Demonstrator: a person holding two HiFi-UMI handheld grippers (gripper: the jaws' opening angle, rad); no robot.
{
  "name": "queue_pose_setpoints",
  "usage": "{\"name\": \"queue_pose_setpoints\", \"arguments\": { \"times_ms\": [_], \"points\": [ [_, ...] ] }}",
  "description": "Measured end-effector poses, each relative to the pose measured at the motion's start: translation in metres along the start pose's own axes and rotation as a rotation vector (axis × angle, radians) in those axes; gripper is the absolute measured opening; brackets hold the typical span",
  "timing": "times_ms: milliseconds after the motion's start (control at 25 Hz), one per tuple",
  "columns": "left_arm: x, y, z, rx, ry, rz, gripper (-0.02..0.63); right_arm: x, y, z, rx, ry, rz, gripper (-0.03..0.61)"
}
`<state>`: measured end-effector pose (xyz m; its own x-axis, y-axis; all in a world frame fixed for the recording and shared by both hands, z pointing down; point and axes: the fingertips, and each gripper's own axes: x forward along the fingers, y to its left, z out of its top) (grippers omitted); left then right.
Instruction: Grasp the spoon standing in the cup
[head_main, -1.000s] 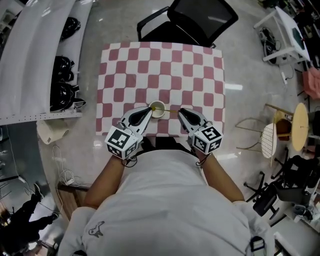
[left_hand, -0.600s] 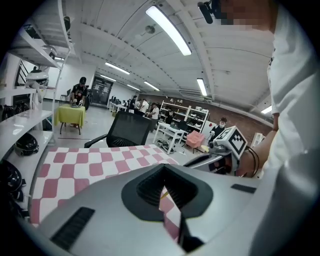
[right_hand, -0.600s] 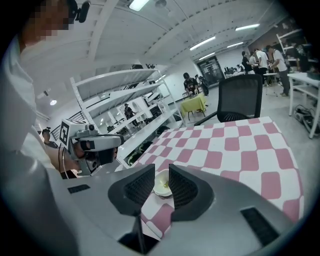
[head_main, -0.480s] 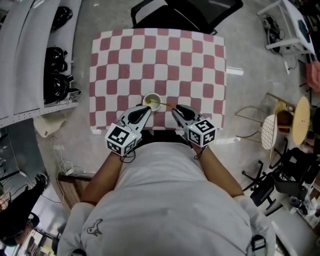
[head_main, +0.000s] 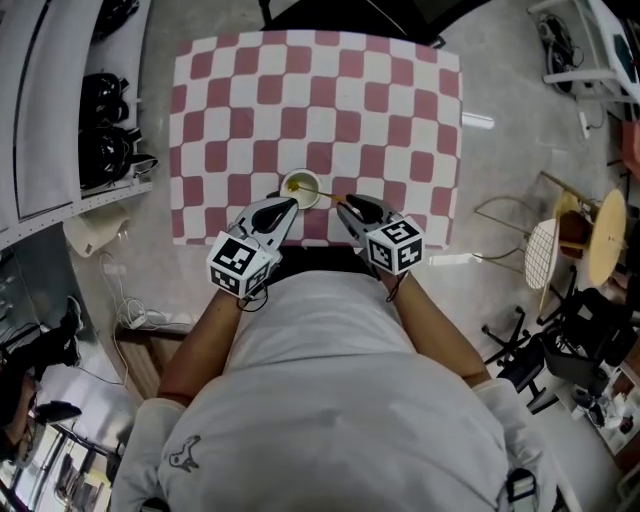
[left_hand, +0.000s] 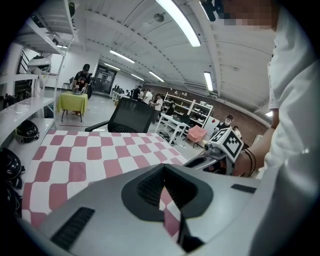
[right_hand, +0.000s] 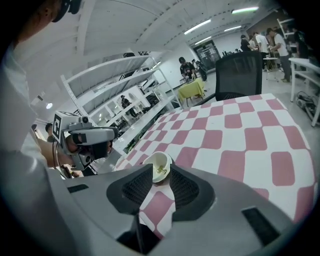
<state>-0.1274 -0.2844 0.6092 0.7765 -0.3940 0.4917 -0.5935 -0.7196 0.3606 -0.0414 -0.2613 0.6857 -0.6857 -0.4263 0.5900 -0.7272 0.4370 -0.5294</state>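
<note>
A small cream cup (head_main: 301, 187) stands near the front edge of the pink-and-white checked table (head_main: 320, 90). A yellow spoon (head_main: 326, 196) leans out of it toward the right. My left gripper (head_main: 291, 203) sits just in front of the cup, a little to its left, jaws together and empty. My right gripper (head_main: 341, 204) is at the outer end of the spoon handle, jaws slightly apart. In the right gripper view the cup (right_hand: 159, 166) with the spoon bowl (right_hand: 161, 172) shows through the gap of the right gripper (right_hand: 161, 166). The left gripper (left_hand: 164, 167) view shows only cloth.
A black office chair (head_main: 350, 10) stands at the table's far side. White shelving with black helmets (head_main: 100, 130) runs along the left. Round stools (head_main: 590, 240) and cluttered gear stand to the right. The person's torso fills the near side.
The head view has shifted, so the table sits lower and larger in frame. Both grippers stay beside the cup; the right one has crept slightly toward the spoon handle.
</note>
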Motion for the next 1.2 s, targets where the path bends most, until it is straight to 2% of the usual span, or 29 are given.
{"name": "queue_pose_setpoints", "arguments": {
  "times_ms": [600,800,1200],
  "points": [
    [-0.007,0.010,-0.005,-0.057,-0.022,0.053,0.011,0.027,-0.006,-0.009,-0.011,0.068,0.045,0.087],
    [-0.011,0.012,-0.005,-0.065,-0.029,0.062,0.011,0.031,-0.007,-0.011,-0.034,0.091,0.033,0.054],
    [-0.029,0.013,0.000,-0.060,-0.052,0.078,0.011,0.025,-0.003,-0.002,-0.074,0.094,0.005,0.035]
  ]
}}
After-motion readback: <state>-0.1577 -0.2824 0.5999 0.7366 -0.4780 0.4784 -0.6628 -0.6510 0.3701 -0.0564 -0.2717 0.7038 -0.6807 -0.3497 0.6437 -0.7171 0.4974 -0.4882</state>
